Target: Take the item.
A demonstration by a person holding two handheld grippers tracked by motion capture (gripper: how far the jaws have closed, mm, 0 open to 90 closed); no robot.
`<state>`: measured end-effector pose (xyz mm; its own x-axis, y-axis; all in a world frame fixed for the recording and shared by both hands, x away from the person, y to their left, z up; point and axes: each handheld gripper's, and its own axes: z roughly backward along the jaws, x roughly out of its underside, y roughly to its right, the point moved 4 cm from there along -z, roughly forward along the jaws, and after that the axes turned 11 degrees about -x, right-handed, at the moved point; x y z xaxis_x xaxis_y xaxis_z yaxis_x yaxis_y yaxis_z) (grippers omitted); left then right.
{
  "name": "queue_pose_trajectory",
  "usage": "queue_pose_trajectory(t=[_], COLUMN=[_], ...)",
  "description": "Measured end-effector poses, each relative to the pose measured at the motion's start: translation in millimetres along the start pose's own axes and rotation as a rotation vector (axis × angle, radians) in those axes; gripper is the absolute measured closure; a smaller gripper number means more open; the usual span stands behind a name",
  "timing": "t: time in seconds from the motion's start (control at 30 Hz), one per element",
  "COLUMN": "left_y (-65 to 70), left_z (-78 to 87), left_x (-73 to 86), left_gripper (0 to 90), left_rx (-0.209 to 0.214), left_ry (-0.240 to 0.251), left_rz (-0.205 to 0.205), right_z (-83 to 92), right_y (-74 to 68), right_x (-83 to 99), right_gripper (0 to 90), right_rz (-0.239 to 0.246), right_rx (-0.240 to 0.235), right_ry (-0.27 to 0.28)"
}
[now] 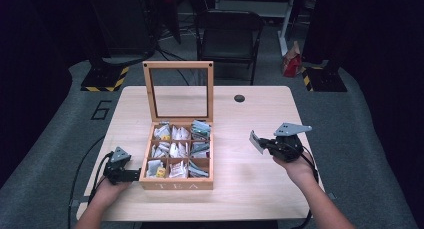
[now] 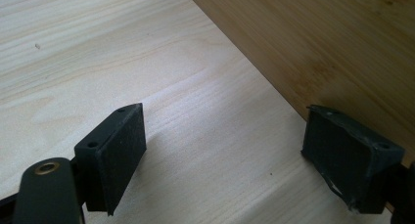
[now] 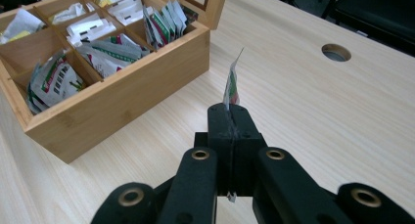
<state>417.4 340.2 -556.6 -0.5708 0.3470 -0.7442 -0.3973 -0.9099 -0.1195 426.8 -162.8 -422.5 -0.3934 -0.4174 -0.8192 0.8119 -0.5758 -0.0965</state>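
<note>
A wooden tea box point(image 1: 176, 183) stands in the middle of the table, its glass lid point(image 1: 178, 91) raised upright. Its compartments hold several tea sachets point(image 1: 172, 149). To the right of the box, my right gripper point(image 1: 261, 143) hovers above the table, shut on a tea sachet point(image 1: 256, 140). In the right gripper view the jaws meet on that sachet point(image 3: 232, 82), which sticks up edge-on, with the tea box point(image 3: 112, 101) to the upper left. My left gripper point(image 1: 136, 175) rests on the table at the box's left front corner, open point(image 2: 222, 160); one pad point(image 2: 350, 158) lies by the box wall point(image 2: 323, 43).
A round cable hole point(image 1: 239, 98) sits in the table behind the right gripper. A black folding chair point(image 1: 229, 36) stands beyond the far edge. Bare wood point(image 1: 250, 189) lies between the box and the table's right edge.
</note>
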Motion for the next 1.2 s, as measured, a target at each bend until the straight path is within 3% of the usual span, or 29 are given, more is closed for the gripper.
queue_pose_trajectory(t=[0.57, 1.2], left_y=[0.0, 0.0], left_z=[0.0, 0.0], left_x=[0.0, 0.0], left_gripper=[15.8, 15.8], left_rx=[0.000, 0.000], left_ry=[0.000, 0.000], left_rz=[0.000, 0.000], right_z=[-16.6, -25.9], right_y=[4.3, 7.1], right_x=[33.0, 55.5], right_gripper=[89.5, 89.5], right_rz=[-0.035, -0.043], right_rx=[0.016, 0.038], right_ry=[-0.041, -0.088])
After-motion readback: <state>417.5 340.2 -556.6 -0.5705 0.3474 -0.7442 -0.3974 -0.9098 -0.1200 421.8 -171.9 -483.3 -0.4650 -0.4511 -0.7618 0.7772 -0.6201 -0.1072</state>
